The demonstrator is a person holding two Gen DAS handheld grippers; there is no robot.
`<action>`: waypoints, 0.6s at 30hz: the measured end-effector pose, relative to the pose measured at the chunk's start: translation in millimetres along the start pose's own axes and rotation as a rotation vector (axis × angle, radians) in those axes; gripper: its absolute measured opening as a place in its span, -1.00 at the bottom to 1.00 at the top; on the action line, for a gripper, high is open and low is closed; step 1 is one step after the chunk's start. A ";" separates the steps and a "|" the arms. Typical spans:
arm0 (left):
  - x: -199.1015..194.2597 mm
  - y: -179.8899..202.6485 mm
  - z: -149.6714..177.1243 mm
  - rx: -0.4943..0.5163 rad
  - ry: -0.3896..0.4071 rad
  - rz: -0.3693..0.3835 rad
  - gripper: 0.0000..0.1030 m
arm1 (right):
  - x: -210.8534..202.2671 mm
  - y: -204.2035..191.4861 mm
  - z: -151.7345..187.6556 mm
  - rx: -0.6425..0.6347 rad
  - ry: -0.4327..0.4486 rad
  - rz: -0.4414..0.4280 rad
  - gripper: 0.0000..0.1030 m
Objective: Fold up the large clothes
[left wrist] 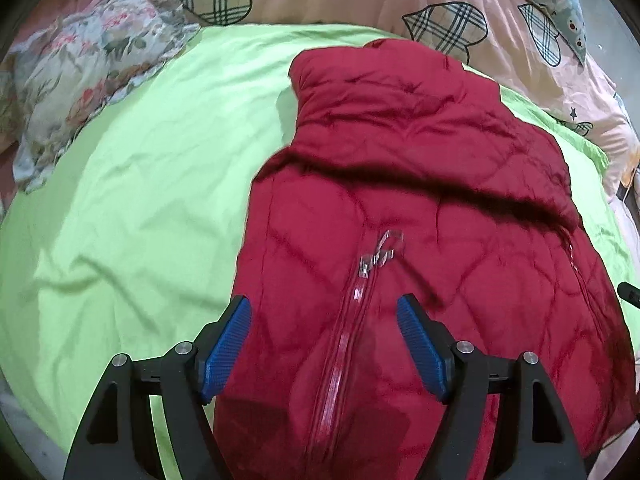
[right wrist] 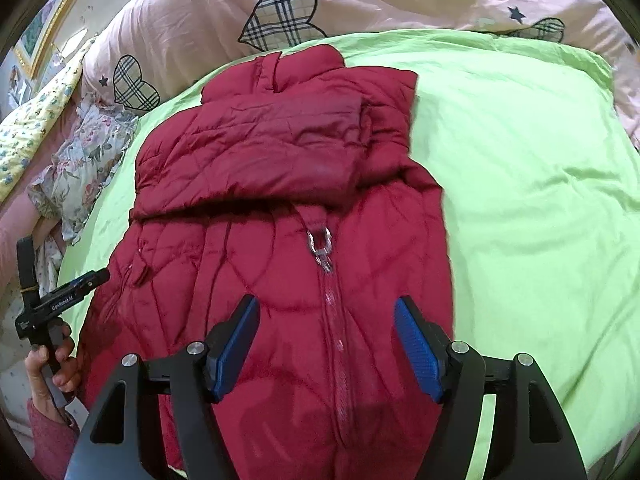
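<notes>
A red quilted jacket [left wrist: 420,200] lies on a lime-green sheet [left wrist: 132,200], front up, zipper closed, sleeves folded across its upper part. Its zipper pull [left wrist: 380,250] sits mid-chest. My left gripper [left wrist: 324,320] is open and empty, hovering above the jacket's lower front, fingers either side of the zipper. In the right wrist view the jacket [right wrist: 280,208] fills the centre, with the folded sleeve [right wrist: 248,160] over the chest and the zipper pull [right wrist: 320,246] below it. My right gripper [right wrist: 326,320] is open and empty above the lower front. The left gripper's body [right wrist: 60,300] shows at the jacket's left edge.
A pink quilt with plaid hearts [right wrist: 280,12] is bunched behind the jacket. A floral cloth [left wrist: 88,64] lies at the far left of the sheet, also in the right wrist view [right wrist: 80,168]. Bare green sheet [right wrist: 532,200] spreads right of the jacket.
</notes>
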State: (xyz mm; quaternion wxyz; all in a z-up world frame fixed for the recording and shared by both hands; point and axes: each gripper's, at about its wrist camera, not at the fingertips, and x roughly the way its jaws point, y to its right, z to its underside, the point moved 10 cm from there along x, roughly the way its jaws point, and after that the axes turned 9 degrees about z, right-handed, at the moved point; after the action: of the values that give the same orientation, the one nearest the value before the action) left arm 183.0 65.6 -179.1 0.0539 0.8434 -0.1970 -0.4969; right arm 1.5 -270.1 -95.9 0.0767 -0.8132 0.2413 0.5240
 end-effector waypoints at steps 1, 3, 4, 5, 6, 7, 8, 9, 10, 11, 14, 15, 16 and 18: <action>-2.3 -1.0 3.7 -0.003 0.000 0.005 0.47 | -2.9 3.3 3.8 0.001 0.002 0.008 0.41; -8.3 -5.8 11.1 -0.013 0.000 0.000 0.51 | -6.3 8.8 10.6 0.004 0.001 0.021 0.46; -11.4 -7.7 14.9 -0.017 -0.001 0.000 0.52 | -8.1 12.5 14.8 0.005 -0.001 0.030 0.47; -14.3 -9.8 18.5 -0.022 -0.003 0.001 0.52 | -9.6 16.6 20.0 0.005 -0.007 0.040 0.47; -17.7 -11.4 22.3 -0.025 -0.005 0.002 0.52 | -10.6 19.9 24.2 0.007 -0.013 0.046 0.47; -21.1 -13.0 26.0 -0.027 -0.006 0.003 0.52 | -11.7 22.7 28.6 0.011 -0.018 0.047 0.47; -23.0 -14.3 27.8 -0.027 -0.008 0.002 0.52 | -13.2 25.3 33.0 0.016 -0.022 0.049 0.47; -26.1 -15.9 31.5 -0.028 -0.011 -0.001 0.52 | -14.6 27.4 37.5 0.021 -0.026 0.053 0.47; -28.9 -17.3 34.9 -0.027 -0.016 -0.003 0.52 | -15.3 29.2 41.9 0.023 -0.033 0.060 0.47; -30.7 -19.2 37.4 -0.026 -0.019 -0.004 0.52 | -15.3 30.0 45.9 0.024 -0.041 0.067 0.47; -39.7 -24.9 47.2 -0.028 -0.023 -0.010 0.54 | -12.3 30.4 60.9 0.030 -0.080 0.078 0.48; -42.6 -26.5 50.1 -0.032 -0.023 -0.012 0.56 | -10.5 28.4 67.0 0.034 -0.097 0.067 0.48; -45.3 -28.5 53.1 -0.035 -0.023 -0.014 0.56 | -9.7 26.7 72.1 0.035 -0.107 0.057 0.48; -49.9 -32.0 59.3 -0.041 -0.027 -0.016 0.57 | -8.8 23.1 79.3 0.031 -0.118 0.052 0.48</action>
State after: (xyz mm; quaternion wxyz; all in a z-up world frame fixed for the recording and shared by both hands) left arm 119.5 120.3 -177.1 0.0645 0.8368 -0.1806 -0.5128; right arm -77.0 -257.5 -120.0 0.0900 -0.7732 0.2655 0.5689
